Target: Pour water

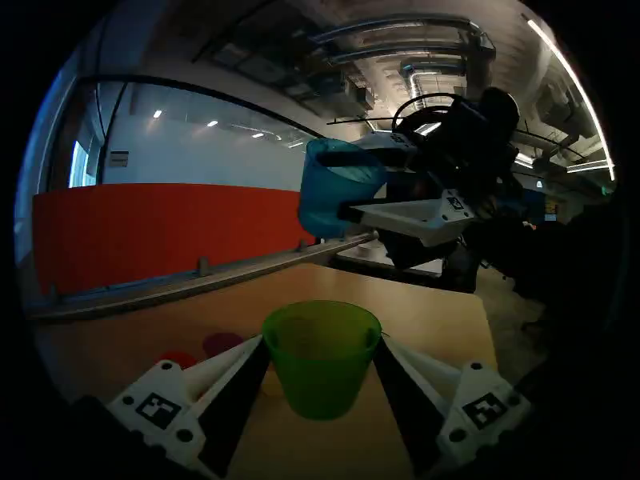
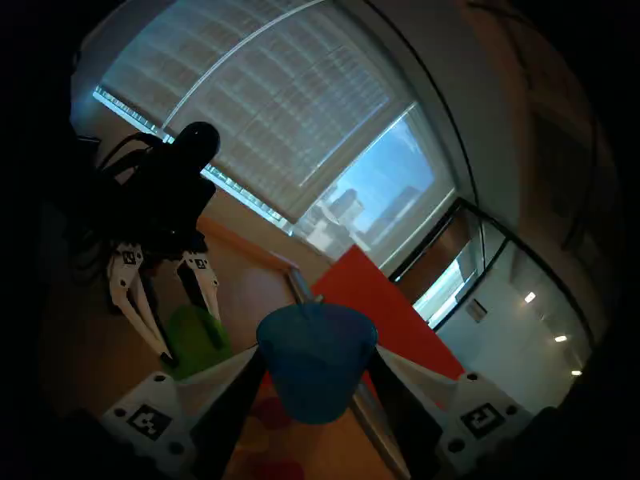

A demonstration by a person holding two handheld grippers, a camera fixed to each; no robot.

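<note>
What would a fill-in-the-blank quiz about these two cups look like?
Of the green cup and the blue cup, the ____ one is held higher above the table.
The left gripper grips the ____ one.
The right gripper grips the ____ one.
Missing words: blue, green, blue.

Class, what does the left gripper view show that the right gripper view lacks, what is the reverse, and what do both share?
Left gripper view: ceiling pipes and a light strip overhead. Right gripper view: a window blind with buildings outside. Shared: the green cup in the left gripper, the blue cup raised in the right gripper, the wooden table and the orange panel.
</note>
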